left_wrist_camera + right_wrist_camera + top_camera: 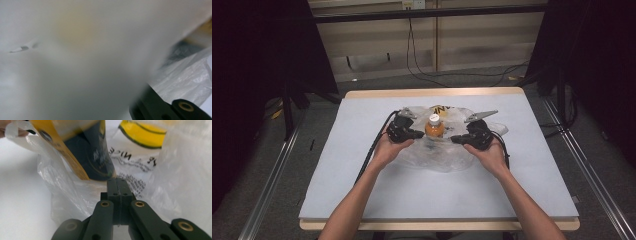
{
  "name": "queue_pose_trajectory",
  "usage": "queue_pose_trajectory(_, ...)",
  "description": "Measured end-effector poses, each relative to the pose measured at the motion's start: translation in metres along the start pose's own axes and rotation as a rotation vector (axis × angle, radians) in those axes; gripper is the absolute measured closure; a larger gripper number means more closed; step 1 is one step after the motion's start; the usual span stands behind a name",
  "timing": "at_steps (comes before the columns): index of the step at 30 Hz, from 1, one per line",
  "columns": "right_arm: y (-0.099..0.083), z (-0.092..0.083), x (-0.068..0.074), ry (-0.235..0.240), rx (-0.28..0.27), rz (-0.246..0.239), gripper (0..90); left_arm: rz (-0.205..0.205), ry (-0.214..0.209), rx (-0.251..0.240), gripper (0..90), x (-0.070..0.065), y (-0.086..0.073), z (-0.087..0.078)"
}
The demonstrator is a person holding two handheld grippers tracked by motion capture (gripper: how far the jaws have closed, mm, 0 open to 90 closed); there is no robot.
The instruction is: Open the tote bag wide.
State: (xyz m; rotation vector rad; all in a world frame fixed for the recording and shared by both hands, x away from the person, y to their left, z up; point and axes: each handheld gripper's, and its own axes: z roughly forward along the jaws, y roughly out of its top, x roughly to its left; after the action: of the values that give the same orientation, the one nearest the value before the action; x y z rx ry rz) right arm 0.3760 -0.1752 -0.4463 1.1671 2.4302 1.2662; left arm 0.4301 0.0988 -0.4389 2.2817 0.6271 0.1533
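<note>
Plastic bag (439, 150): lay mid-table, pinched on both sides
Orange bottle (434, 126): stood upright inside bag, between the grippers
Left gripper (416, 134): jaws closed on bag film
Right gripper (455, 139): jaws closed on bag film

Thin, crinkled, glossy clear plastic bag (447, 160); matt black plastic tongs (117, 187); smooth, matt pale surface (437, 195) edged in wood.

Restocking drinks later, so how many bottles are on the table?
1: an orange drink bottle with a white cap stands upright in the clear plastic bag at the middle of the table, between the two grippers. The crumpled bag could hide more.
</note>
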Motion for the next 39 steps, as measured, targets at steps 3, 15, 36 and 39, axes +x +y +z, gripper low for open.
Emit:
queue_pose_trajectory(3,-0.006,0.007,-0.003,0.010,0.049,-0.010,90.0,0.021,-0.009,0.064,90.0,0.002,-0.007,0.004)
queue_pose_trajectory(15,-0.018,0.022,-0.011,0.002,0.199,-0.015,90.0,0.031,0.012,0.153,90.0,0.011,-0.030,0.012)
queue_pose_trajectory(36,-0.039,-0.004,-0.017,0.068,0.223,0.013,90.0,0.042,0.029,0.178,90.0,0.014,-0.045,-0.005)
queue_pose_trajectory(39,-0.042,-0.008,-0.017,0.078,0.231,0.009,90.0,0.049,0.021,0.184,90.0,0.008,-0.048,-0.008)
